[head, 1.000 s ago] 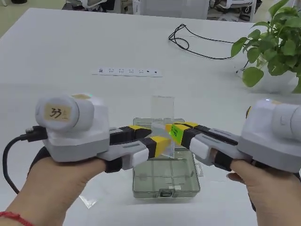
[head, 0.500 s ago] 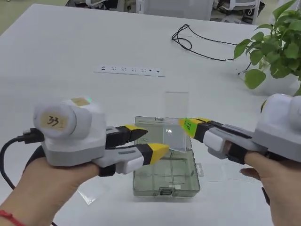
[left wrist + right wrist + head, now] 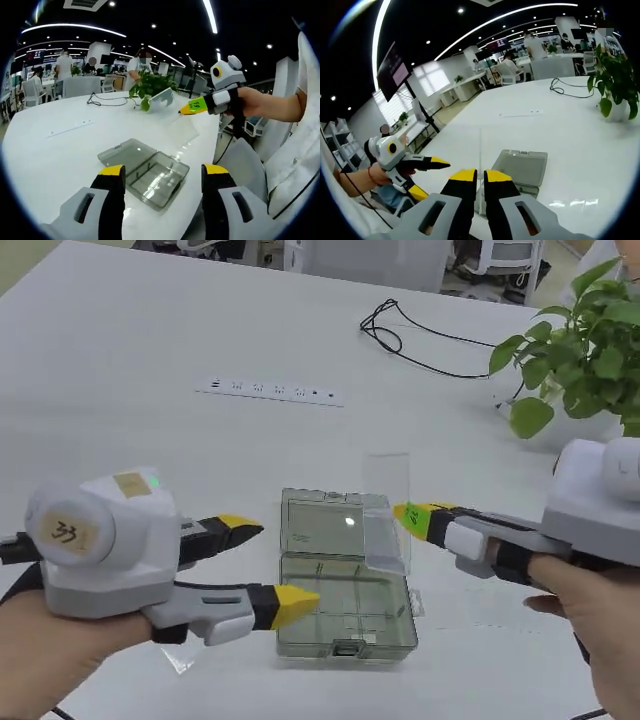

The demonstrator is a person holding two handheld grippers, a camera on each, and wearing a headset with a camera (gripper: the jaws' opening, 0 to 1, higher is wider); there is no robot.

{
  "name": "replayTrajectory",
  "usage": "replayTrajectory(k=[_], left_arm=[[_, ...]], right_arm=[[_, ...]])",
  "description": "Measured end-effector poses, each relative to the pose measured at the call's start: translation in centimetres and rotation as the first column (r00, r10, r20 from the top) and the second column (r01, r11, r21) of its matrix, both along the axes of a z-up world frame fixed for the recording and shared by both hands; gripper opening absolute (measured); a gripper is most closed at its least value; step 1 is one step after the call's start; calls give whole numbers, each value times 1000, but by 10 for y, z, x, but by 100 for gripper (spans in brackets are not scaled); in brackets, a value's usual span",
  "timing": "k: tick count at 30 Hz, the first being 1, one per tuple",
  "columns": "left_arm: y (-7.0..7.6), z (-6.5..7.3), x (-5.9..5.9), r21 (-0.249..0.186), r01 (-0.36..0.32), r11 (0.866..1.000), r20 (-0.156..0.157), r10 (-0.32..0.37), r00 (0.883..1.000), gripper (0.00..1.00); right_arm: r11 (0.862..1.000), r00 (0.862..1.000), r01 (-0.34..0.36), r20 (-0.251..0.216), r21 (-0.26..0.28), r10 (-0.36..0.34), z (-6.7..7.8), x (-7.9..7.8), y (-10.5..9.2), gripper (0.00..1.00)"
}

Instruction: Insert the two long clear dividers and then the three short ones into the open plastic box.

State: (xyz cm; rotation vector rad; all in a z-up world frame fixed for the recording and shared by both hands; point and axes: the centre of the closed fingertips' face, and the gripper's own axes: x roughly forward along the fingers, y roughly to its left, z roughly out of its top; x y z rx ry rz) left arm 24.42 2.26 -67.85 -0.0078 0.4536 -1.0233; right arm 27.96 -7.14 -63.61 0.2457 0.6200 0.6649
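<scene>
The open clear plastic box [image 3: 345, 585] lies on the white table, lid flat behind its tray; it also shows as the box [image 3: 145, 170] and the box [image 3: 520, 167]. My right gripper [image 3: 408, 512] is shut on a clear divider [image 3: 385, 480], held upright above the box's right side. Edge-on, the divider [image 3: 481, 145] rises from my right gripper [image 3: 480, 175]. My left gripper [image 3: 270, 562] stands open and empty, left of the box. From the left gripper [image 3: 164, 172], the right gripper [image 3: 192, 106] holds the divider [image 3: 182, 132] over the box.
A white power strip [image 3: 270, 392] lies further back, with a black cable [image 3: 410, 335] behind it. A potted plant [image 3: 580, 360] stands at the right rear. A small clear piece [image 3: 182, 660] lies on the table left of the box's front.
The two grippers were together at the divider above the box. My left gripper has drawn back to the left with its jaws open; my right gripper has moved right, still holding the divider.
</scene>
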Motion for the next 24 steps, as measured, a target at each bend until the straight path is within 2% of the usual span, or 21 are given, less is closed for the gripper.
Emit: replayTrajectory(k=[8, 11, 14, 16, 20, 22, 24], left_arm=[[10, -13, -6, 38, 45, 998, 19, -46, 999, 74], [11, -18, -8, 52, 60, 997, 25, -61, 998, 79], [12, -23, -8, 60, 75, 995, 32, -77, 996, 82], [12, -25, -8, 65, 83, 994, 38, -86, 996, 84], [12, -33, -7, 79, 102, 992, 35, -105, 994, 88], [13, -37, -7, 78, 104, 992, 23, -106, 994, 89], [13, -37, -6, 74, 106, 992, 25, -108, 994, 89]], right_arm=[[998, 998, 13, -52, -68, -17, -9, 6, -8, 6], [997, 995, 19, -94, -80, -27, -14, 6, -9, 6], [992, 991, 18, -128, -125, -34, -22, 7, -12, 6], [992, 988, 18, -148, -128, -37, -25, 7, -12, 6], [987, 978, 24, -202, -156, -56, -34, 8, -15, 6], [984, 967, 26, -246, -177, -70, -42, 7, -18, 6], [983, 955, 39, -283, -181, -90, -49, 8, -19, 6]])
